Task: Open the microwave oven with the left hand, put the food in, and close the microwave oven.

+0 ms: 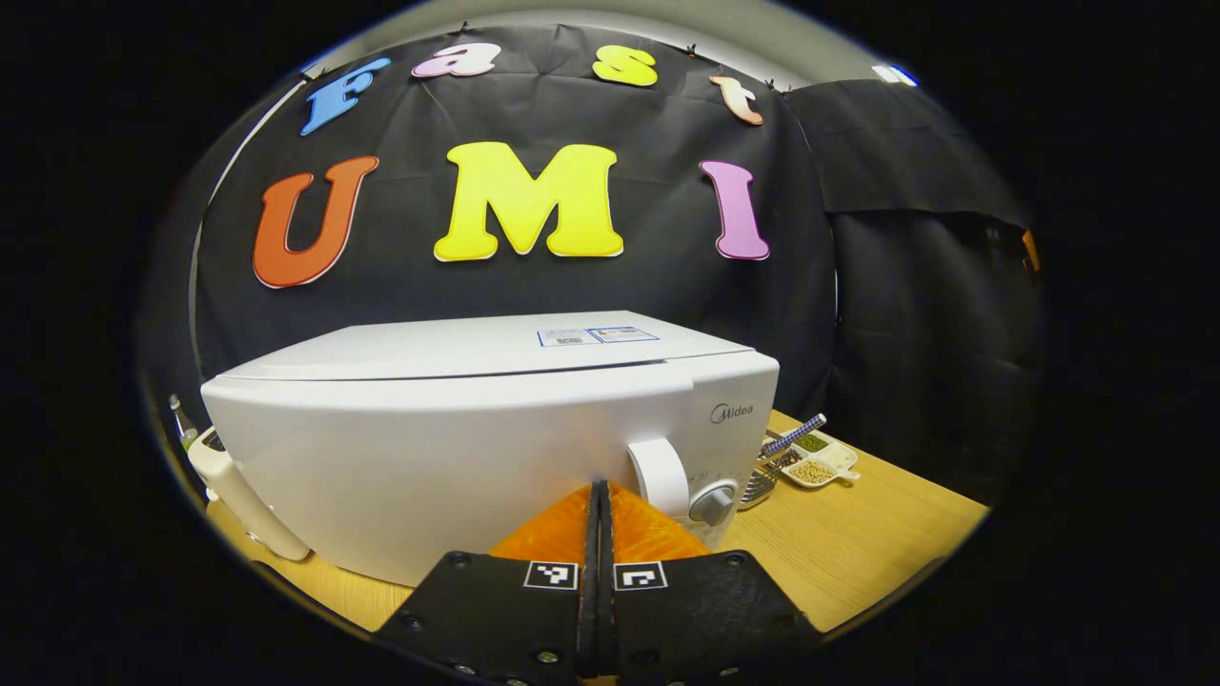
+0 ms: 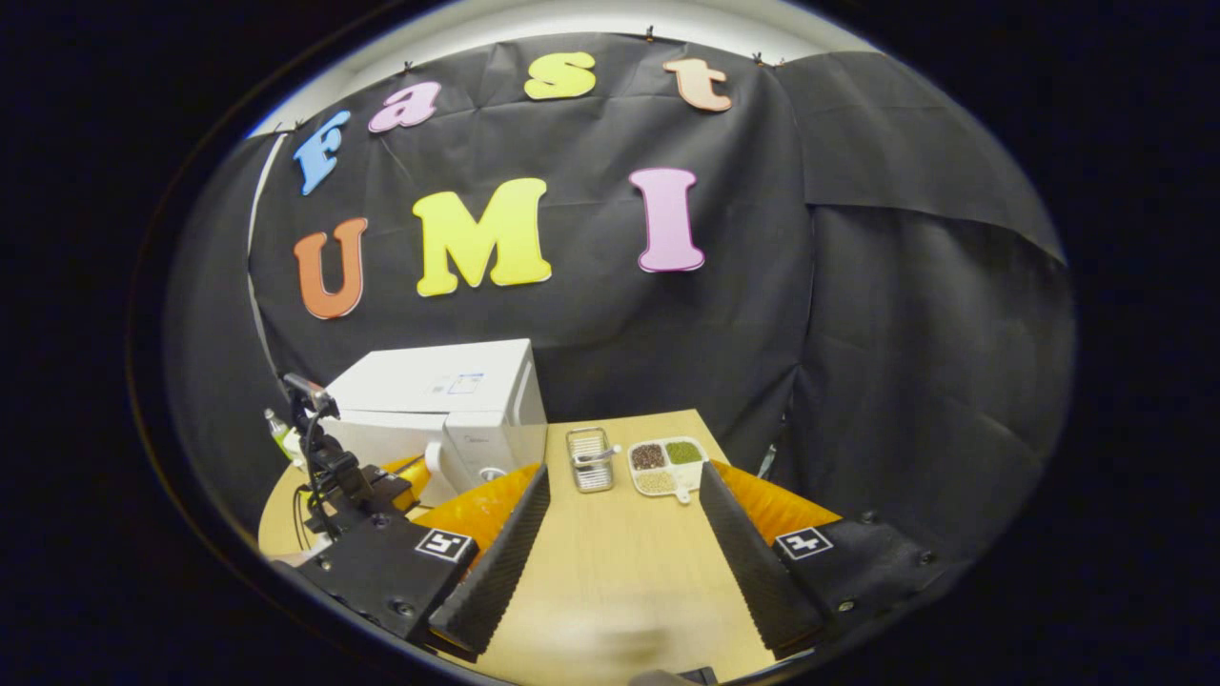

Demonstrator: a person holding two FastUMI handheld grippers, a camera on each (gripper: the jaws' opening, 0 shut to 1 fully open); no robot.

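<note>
- The left gripper view sits low over the surface [image 1: 858, 543], close to the front of the microwave [image 1: 496, 448], facing the far wall.
- The right gripper view looks from farther back and to the right, above the surface [image 2: 620, 572], facing the same wall.
- Both views take in the microwave [image 2: 448, 405], the divided dish of grains [image 1: 818, 459] [image 2: 665, 464] and the cloth wall.

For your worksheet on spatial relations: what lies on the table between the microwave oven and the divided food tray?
In the right gripper view, a small metal rack lies on the wooden table between the microwave oven and the divided food tray.
</note>
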